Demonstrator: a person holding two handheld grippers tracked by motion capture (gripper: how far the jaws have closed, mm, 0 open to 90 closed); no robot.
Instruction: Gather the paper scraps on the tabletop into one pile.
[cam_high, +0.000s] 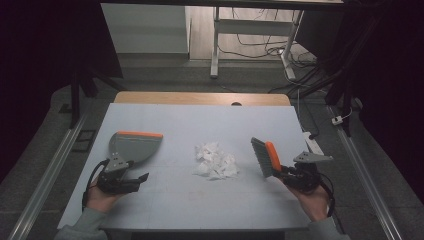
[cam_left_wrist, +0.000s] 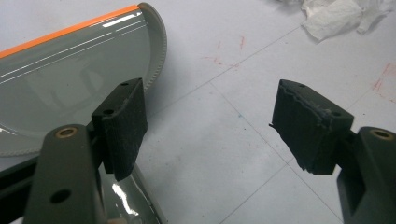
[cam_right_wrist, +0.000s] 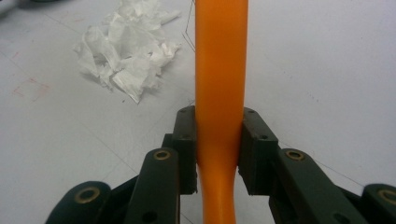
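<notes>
Crumpled tissue (cam_high: 215, 161) sits in a loose white pile on the table (cam_high: 175, 200), pretty much between the two grippers and a bit ahead of both. In the right gripper view the pile (cam_right_wrist: 123, 51) lies ahead and off to the left of the jaws.

Right gripper (cam_high: 286, 172) is clamped tight on the orange handle of a small brush (cam_high: 265, 157); in the right gripper view the handle (cam_right_wrist: 219, 93) runs straight up between the two black jaws, which press on it from both sides. From the high view the brush head with its grey bristles points up and away from the hand (cam_high: 312, 197), just beside the tissue pile but not touching it.

Left gripper (cam_high: 142, 178) is spread wide with nothing between the jaws, just bare table showing in the gap. A grey dustpan (cam_high: 132, 146) with an orange front edge lies flat on the table just ahead of it. In the left gripper view the dustpan (cam_left_wrist: 70, 79) sits behind and beneath the left-hand jaw, and whether they touch can't be told. A bit of tissue (cam_left_wrist: 338, 16) shows far ahead at the upper right.
</notes>
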